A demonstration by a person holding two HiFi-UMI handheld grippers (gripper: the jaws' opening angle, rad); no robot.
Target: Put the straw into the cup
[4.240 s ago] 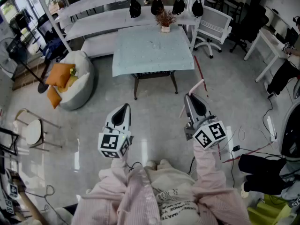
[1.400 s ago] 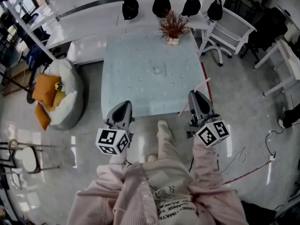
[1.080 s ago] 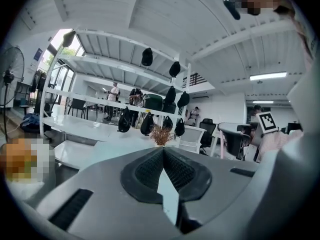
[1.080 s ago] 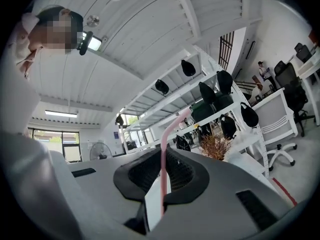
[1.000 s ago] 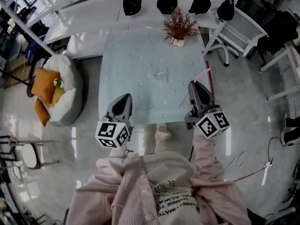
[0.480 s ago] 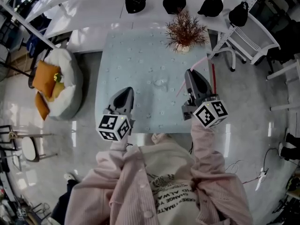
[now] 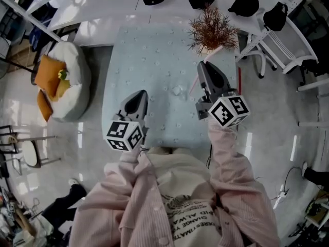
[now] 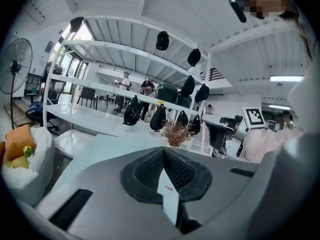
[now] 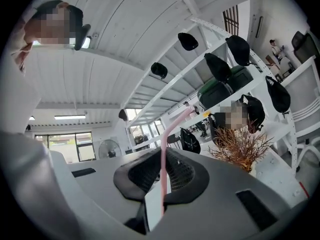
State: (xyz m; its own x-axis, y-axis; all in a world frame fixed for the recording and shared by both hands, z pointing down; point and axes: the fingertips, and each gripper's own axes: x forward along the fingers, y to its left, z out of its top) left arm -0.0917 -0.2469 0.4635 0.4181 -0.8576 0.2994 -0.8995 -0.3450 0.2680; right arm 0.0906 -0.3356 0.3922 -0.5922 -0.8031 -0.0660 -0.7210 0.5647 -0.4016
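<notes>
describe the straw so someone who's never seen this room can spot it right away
Find the pale blue table below the white shelves; over its right side are the right tongs, closed on the straw. It is a thin pink tube with a bent top, far slimmer than the grey tongs that hold it and the bushy brown plant behind it.

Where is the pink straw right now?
The thin pink plastic straw is pinched in the right gripper, on the right of the head view, held over the pale blue table just in front of the dried brown plant.
</notes>
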